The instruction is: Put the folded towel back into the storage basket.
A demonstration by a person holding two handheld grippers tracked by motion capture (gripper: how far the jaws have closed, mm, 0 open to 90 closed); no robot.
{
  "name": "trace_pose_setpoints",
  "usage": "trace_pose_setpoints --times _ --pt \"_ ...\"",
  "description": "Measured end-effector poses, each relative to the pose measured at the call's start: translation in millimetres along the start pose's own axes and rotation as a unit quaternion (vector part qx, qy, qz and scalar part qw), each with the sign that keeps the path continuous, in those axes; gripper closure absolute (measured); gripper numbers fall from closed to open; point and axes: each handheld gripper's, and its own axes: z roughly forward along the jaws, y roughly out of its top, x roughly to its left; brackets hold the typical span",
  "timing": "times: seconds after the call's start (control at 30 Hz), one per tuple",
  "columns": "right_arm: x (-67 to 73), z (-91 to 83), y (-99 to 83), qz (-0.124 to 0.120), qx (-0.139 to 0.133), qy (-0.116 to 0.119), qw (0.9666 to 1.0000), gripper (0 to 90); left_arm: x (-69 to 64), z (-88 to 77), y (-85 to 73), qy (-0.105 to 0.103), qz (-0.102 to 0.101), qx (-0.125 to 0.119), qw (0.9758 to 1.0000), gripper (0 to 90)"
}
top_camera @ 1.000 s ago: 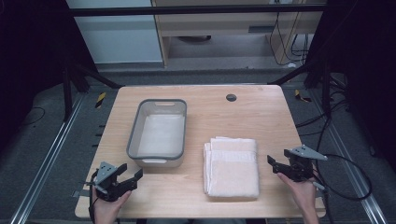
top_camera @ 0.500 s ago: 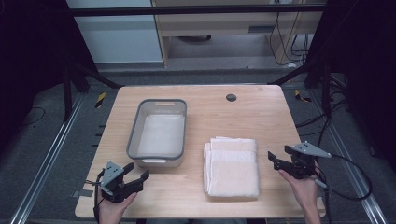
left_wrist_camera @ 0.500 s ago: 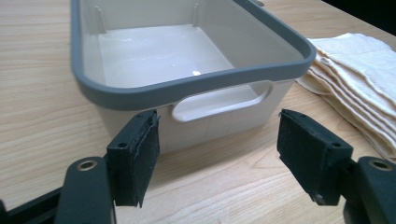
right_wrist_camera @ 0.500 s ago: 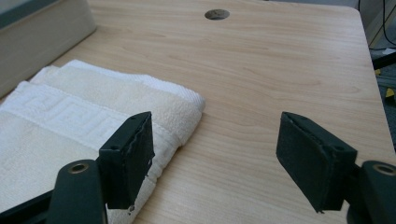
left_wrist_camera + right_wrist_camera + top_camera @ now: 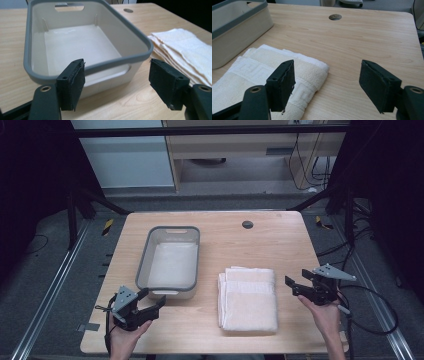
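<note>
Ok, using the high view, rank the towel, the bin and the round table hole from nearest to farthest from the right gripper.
1. Folded towel, just to the left of the right gripper.
2. Round hole, near the table's far edge, up and to the left.
3. Bin, beyond the towel on the table's left half.

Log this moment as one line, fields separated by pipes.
left gripper: open, near bin | right gripper: open, right of towel stack | bin: empty | towels: folded on table
</note>
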Motion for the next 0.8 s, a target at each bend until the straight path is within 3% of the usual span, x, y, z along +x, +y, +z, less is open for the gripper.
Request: trace_pose_setpoints --times 0.23,0.8 --pt "1.9 -0.8 10.8 -0.006 -0.003 0.006 1.0 28.7 -10.4 4.6 12.4 -0.008 0.003 -0.009 0.9999 28.4" --pt "5.7 10.6 19.4 -0.012 -0.002 0.02 0.9997 26.7 -45.1 26.7 25.9 -0.037 0.027 0.0 0.9989 28.4"
